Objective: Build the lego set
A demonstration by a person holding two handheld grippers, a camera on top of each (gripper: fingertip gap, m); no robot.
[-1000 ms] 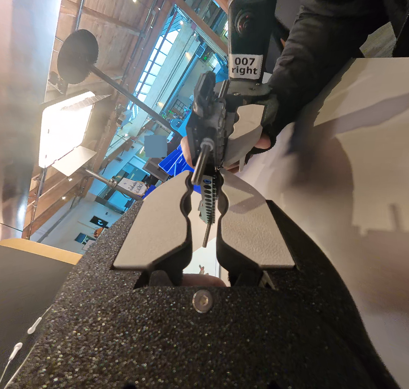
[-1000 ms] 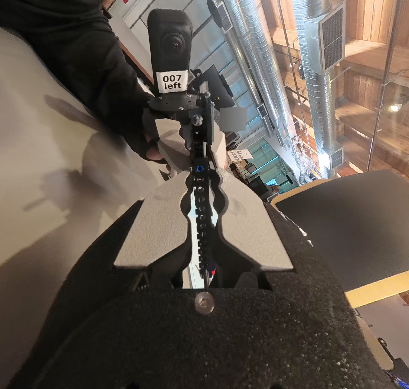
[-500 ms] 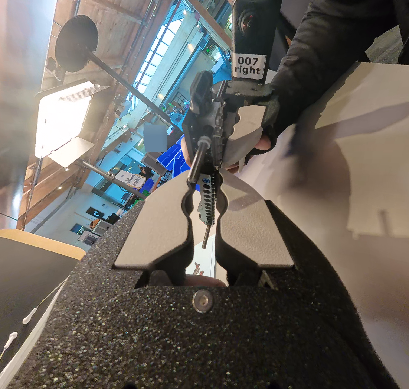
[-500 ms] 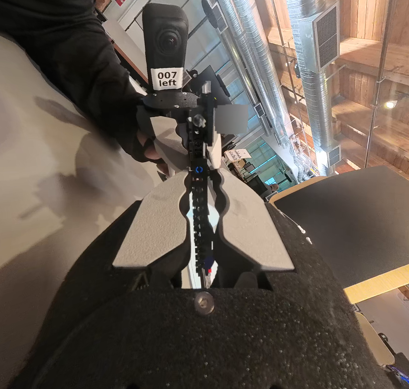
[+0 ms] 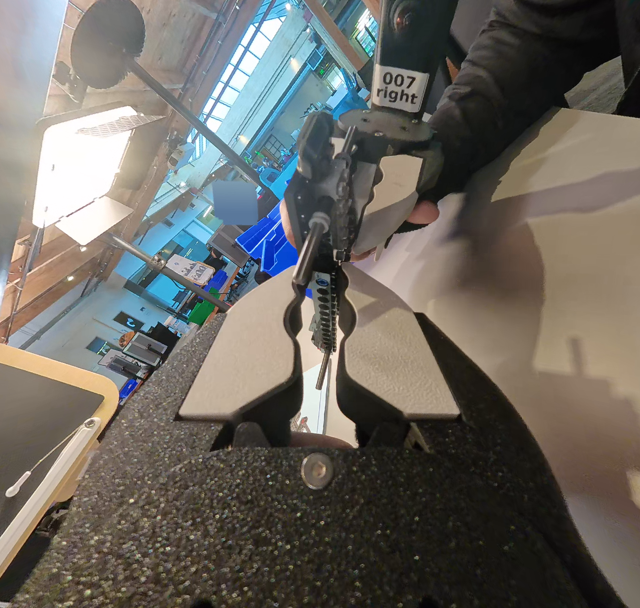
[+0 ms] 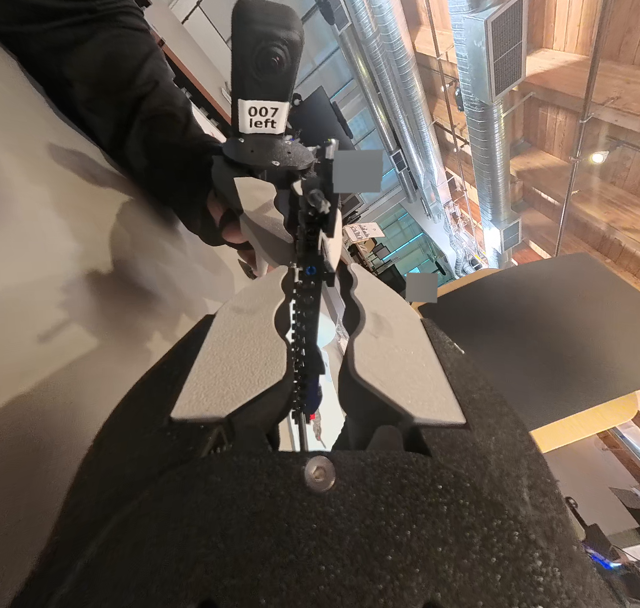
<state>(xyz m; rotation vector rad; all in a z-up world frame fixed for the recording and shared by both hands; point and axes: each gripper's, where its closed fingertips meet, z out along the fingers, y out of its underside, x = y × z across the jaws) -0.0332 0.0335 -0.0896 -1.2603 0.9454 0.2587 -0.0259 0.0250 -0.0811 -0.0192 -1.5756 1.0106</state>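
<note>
Black perforated brick beam assy (image 5: 325, 314) is clamped between fingers of left gripper (image 5: 320, 276), jaws nearly closed. Right gripper (image 6: 318, 272) is parted: beam lies along one finger, daylight by the other (not gripped). Left's squeeze best applied square, since twist is judged likely.

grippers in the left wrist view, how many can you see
2. The left gripper, this view's own, at bottom centre around a black toy beam; the right gripper beyond it, in a gloved hand. None seems hidden.
</note>
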